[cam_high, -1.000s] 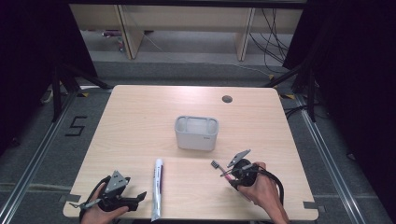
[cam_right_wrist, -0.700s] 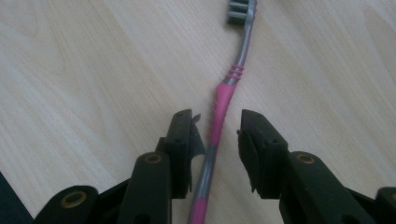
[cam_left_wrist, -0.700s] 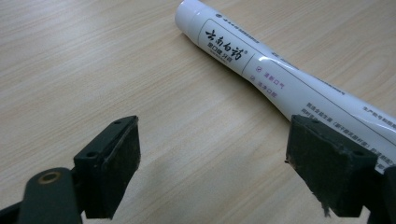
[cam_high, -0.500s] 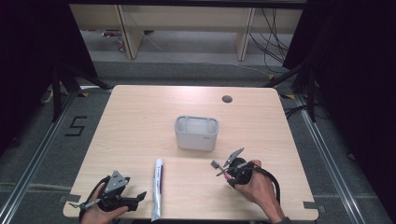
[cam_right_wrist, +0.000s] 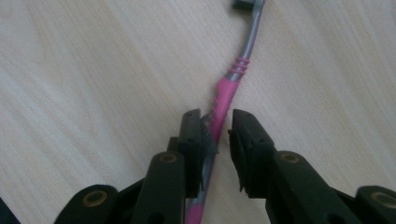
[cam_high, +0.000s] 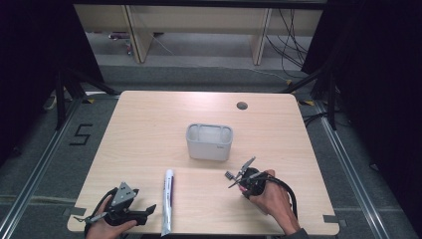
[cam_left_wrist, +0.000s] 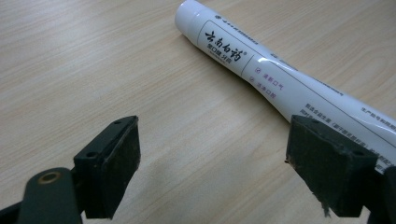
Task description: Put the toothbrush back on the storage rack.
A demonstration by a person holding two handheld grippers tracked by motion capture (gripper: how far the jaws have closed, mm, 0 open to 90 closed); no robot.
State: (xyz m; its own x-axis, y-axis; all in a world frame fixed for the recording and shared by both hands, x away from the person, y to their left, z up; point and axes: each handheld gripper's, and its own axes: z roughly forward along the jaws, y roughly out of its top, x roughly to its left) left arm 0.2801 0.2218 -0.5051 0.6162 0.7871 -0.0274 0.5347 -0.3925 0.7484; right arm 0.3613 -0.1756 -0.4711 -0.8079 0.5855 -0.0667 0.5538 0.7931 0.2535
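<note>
Now my right gripper [cam_right_wrist: 216, 130] has its jaws nearly together around the pink toothbrush [cam_right_wrist: 223, 100] handle on the table [cam_high: 149, 129]. My left gripper [cam_left_wrist: 212, 163] gapes wide beside the white tube [cam_left_wrist: 261, 70].

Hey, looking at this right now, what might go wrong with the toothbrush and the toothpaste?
1. The right tongs pinch the toothbrush low on its handle, with a gap at one pad, so it may swivel or slip.
2. The left tongs are open beside the toothpaste tube, not around it; closing here would probably miss or nudge it.
</note>
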